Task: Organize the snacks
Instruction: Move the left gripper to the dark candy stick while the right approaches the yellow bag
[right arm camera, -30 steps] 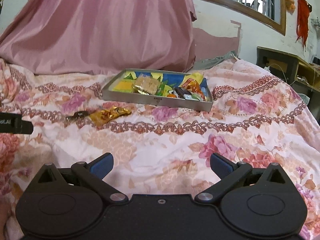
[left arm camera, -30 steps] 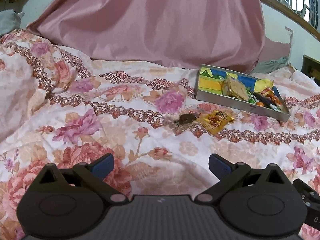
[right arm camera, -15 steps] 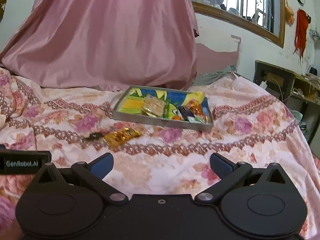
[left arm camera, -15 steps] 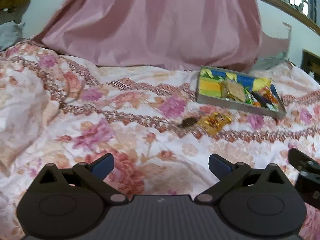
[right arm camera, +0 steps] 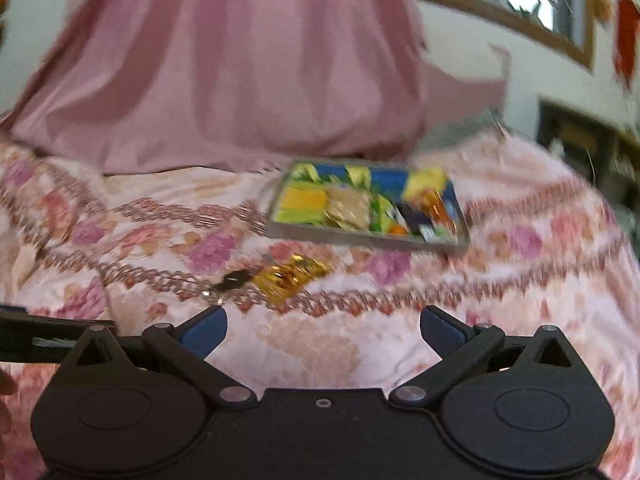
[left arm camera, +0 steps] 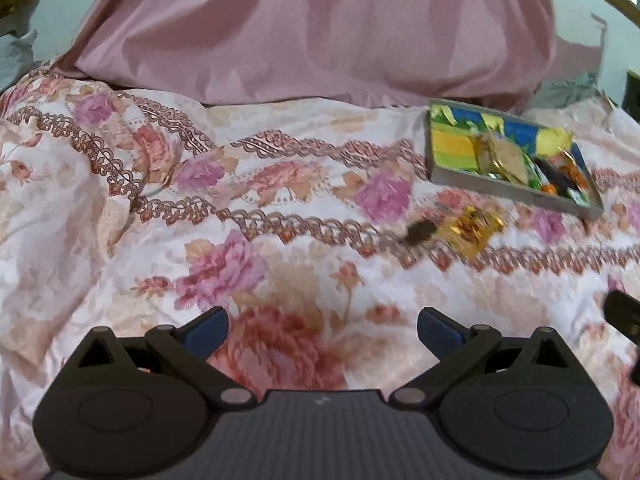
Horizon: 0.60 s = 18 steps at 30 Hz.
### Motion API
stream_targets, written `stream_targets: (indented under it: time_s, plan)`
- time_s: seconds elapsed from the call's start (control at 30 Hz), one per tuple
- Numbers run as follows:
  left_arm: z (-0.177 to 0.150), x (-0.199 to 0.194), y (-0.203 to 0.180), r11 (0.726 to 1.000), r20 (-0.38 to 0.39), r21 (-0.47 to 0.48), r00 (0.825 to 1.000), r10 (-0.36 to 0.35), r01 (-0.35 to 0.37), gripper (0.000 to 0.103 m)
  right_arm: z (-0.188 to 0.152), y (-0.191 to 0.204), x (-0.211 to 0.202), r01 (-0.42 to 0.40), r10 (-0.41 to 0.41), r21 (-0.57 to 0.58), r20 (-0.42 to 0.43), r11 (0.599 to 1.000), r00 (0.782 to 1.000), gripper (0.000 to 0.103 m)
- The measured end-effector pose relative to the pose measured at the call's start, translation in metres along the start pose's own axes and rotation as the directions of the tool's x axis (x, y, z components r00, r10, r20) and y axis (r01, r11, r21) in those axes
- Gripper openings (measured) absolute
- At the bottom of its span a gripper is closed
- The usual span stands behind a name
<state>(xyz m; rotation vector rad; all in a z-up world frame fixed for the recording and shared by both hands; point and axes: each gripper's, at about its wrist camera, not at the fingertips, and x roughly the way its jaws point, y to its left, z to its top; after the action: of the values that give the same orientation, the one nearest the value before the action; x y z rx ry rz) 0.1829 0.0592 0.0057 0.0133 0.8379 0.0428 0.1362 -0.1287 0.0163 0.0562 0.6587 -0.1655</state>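
Observation:
A shallow grey tray (left arm camera: 500,190) (right arm camera: 352,238) with a bright yellow, green and blue lining holds several wrapped snacks on the floral bedspread. Just in front of it lie a gold packet (left arm camera: 470,230) (right arm camera: 290,276) and a small dark wrapped candy (left arm camera: 418,232) (right arm camera: 232,279), side by side on the cloth. My left gripper (left arm camera: 322,326) is open over the bedspread, well short and left of the two loose snacks. My right gripper (right arm camera: 323,328) is also open, empty, with the gold packet just beyond its left finger. The right wrist view is blurred.
A big pink drape (left arm camera: 320,28) hangs behind the bed. The floral bedspread (left arm camera: 160,220) is rumpled at the left. A dark cabinet (right arm camera: 588,148) stands off the bed's right side. The other gripper's edge shows at the right (left arm camera: 622,314) and left (right arm camera: 52,336) margins.
Both grippers have shifted left and pulled back a little; the tray and loose snacks sit further right in each view. Jaws stay open. The snacks have not moved.

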Motion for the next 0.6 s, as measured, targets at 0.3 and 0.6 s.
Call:
stream_targets:
  time_s: [0.3,0.6]
  plan:
    - [0.010,0.056,-0.005,0.997,0.057,0.068,0.998,0.039,-0.043,0.103,0.007,-0.051,0.078,-0.022,0.027,0.101,-0.043,0.995,0.999,0.102]
    - [0.017,0.108,-0.033,0.991,-0.017,0.136,1.000,0.010,-0.008,0.103,-0.017,-0.068,0.142,-0.145,0.143,0.050,0.028,0.988,0.989,0.102]
